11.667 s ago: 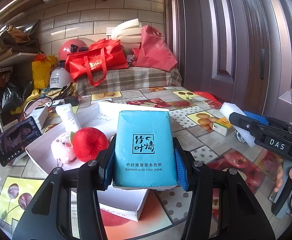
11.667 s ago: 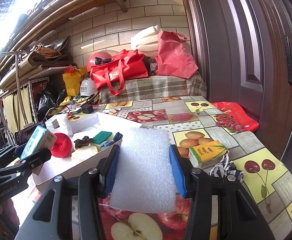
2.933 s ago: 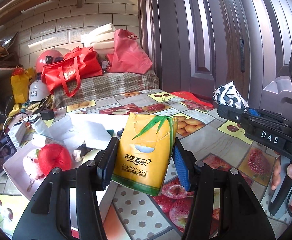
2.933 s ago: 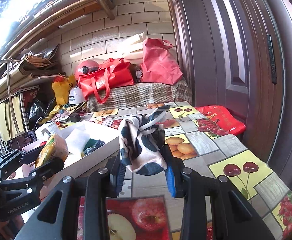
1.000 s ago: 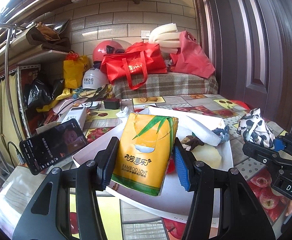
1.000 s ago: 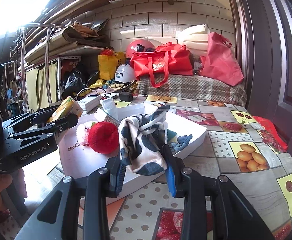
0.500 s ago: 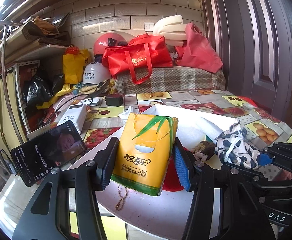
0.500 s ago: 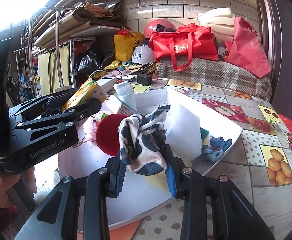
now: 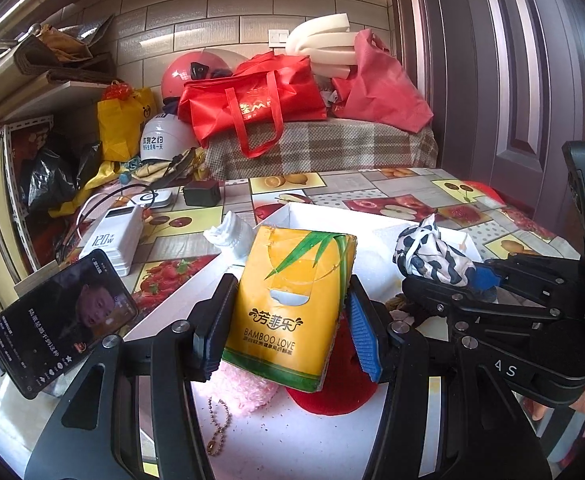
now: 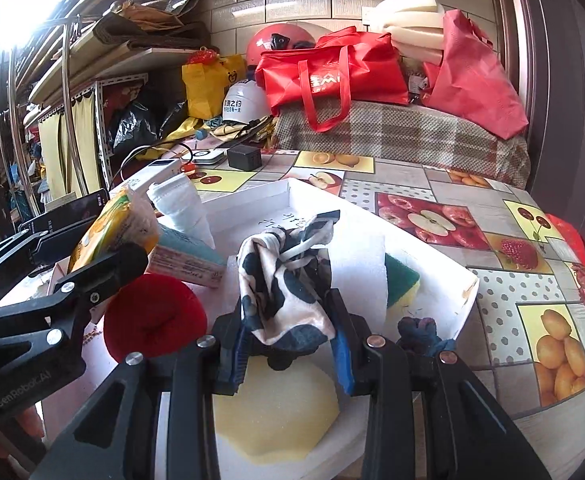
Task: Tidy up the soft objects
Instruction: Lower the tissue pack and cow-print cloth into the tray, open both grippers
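Both grippers have moved in over the white tray (image 10: 466, 292). Left gripper (image 9: 290, 326) fingers clamp a yellow tissue pack (image 9: 292, 304); right gripper (image 10: 290, 344) fingers clench a spotted cloth (image 10: 282, 292) above the yellow sponge (image 10: 276, 412).

Glossy plastic tissue pack (image 9: 292, 304) — soft spotted cloth (image 10: 284, 292), matt.

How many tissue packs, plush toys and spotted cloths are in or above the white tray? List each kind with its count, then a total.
Tissue packs: 2 (yellow pack, blue pack)
Plush toys: 2 (red plush, pink plush)
Spotted cloths: 1 (spotted cloth)
Total: 5
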`<act>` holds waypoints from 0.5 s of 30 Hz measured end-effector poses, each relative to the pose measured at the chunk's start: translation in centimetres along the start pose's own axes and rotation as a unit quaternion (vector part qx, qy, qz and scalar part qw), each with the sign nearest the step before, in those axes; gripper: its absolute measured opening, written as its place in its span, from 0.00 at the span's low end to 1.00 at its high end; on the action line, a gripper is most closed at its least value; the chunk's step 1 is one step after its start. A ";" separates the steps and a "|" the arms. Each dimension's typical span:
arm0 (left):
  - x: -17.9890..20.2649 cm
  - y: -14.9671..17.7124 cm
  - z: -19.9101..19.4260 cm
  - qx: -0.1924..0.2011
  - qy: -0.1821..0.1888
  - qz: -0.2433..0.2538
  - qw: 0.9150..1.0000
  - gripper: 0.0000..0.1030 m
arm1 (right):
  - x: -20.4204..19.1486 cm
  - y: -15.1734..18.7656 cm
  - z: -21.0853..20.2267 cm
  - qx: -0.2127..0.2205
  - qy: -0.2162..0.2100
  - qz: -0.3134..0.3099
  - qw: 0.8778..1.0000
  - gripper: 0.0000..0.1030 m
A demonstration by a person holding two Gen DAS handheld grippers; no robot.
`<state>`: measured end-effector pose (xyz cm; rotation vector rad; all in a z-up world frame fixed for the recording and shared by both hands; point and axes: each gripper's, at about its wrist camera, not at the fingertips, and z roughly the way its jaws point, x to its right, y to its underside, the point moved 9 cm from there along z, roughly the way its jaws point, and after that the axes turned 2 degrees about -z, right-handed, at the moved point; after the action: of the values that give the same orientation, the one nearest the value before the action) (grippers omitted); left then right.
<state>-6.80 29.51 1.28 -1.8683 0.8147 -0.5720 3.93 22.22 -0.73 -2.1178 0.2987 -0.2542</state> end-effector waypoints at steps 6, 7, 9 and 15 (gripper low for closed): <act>-0.8 -0.2 -0.5 0.012 -0.009 -0.019 1.000 0.52 | -1.2 -0.3 -0.6 0.015 0.002 -0.037 0.999 0.35; -0.7 -0.3 -0.6 0.017 -0.012 -0.016 1.000 0.52 | -1.4 -0.3 -0.8 0.021 0.005 -0.042 0.999 0.35; -0.6 -0.4 -1.1 0.028 -0.024 -0.009 0.999 0.61 | -1.5 -0.5 -1.2 0.032 0.007 -0.048 0.998 0.42; -1.8 -0.9 -2.8 0.070 -0.060 -0.027 0.995 1.00 | -1.4 -1.0 -2.0 0.058 0.017 -0.049 0.997 1.00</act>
<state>-9.67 29.42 3.18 -1.7831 0.6304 -0.5311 2.16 21.56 1.13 -2.0170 0.1949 -0.3563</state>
